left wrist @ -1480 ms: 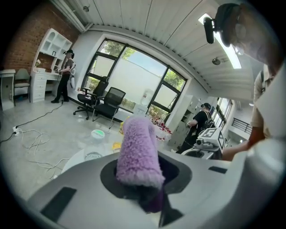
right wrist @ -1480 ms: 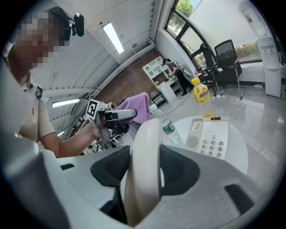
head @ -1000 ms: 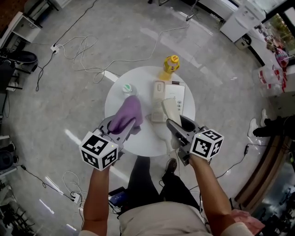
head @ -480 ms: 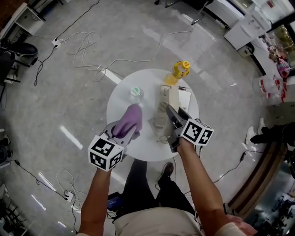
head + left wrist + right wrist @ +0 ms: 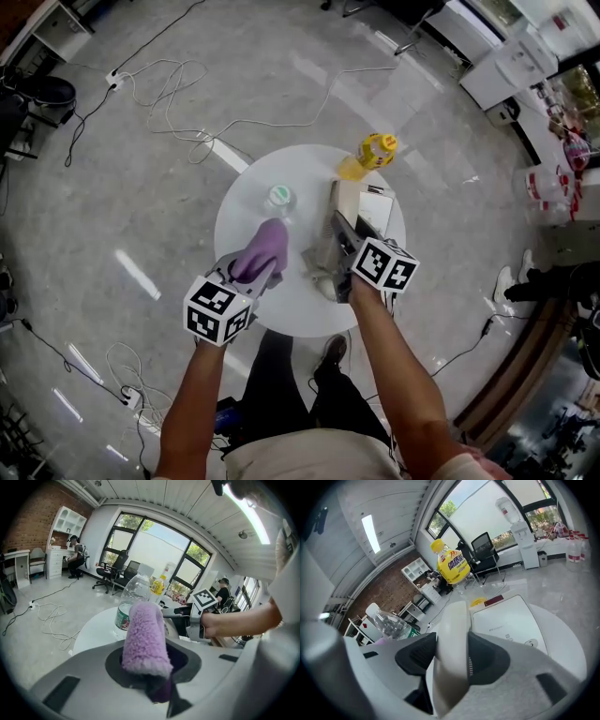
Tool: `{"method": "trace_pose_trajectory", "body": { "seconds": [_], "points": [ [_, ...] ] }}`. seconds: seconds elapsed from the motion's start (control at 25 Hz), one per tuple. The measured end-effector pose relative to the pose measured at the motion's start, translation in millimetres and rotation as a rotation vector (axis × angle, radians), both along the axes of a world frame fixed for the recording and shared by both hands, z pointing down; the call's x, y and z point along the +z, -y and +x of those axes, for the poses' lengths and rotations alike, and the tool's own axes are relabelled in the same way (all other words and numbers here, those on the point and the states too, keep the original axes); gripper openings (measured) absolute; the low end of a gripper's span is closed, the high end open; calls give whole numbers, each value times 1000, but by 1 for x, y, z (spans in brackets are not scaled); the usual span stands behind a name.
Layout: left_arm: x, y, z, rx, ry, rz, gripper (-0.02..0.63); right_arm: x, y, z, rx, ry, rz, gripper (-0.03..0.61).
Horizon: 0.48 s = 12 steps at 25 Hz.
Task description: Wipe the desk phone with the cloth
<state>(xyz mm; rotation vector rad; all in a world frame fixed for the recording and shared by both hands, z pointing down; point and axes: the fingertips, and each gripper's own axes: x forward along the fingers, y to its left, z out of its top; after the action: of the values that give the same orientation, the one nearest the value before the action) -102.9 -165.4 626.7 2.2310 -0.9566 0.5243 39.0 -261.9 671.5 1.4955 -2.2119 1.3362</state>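
A white desk phone (image 5: 371, 210) lies on the round white table (image 5: 246, 192); in the right gripper view its base (image 5: 506, 620) is just beyond the jaws. My right gripper (image 5: 339, 236) is shut on the cream handset (image 5: 320, 257), which fills the gap between the jaws (image 5: 452, 660) and hangs over the phone's left side. A fluffy purple cloth (image 5: 263, 249) is held in my left gripper (image 5: 251, 274), shut on it left of the phone. In the left gripper view the cloth (image 5: 143, 637) sticks out forward toward a bottle.
A clear water bottle (image 5: 279, 199) with a green cap stands just beyond the cloth. A yellow bottle (image 5: 372, 154) stands at the table's far edge behind the phone. Cables (image 5: 169, 89) trail over the floor. The person's legs (image 5: 281, 361) are under the near edge.
Both grippers have sunk toward the table. The right one has carried the handset in closer to the phone base. The left one has lowered the cloth near the water bottle.
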Motion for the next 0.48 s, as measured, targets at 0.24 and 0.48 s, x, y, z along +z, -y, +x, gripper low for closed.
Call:
{"method": "trace_pose_trajectory", "body": {
  "seconds": [0.24, 0.48],
  "points": [
    [13, 6, 5, -4, 0, -20, 72, 7, 11, -2, -16, -33, 9, 196],
    [30, 9, 17, 5, 14, -39, 72, 13, 5, -5, -29, -80, 9, 198]
  ]
}}
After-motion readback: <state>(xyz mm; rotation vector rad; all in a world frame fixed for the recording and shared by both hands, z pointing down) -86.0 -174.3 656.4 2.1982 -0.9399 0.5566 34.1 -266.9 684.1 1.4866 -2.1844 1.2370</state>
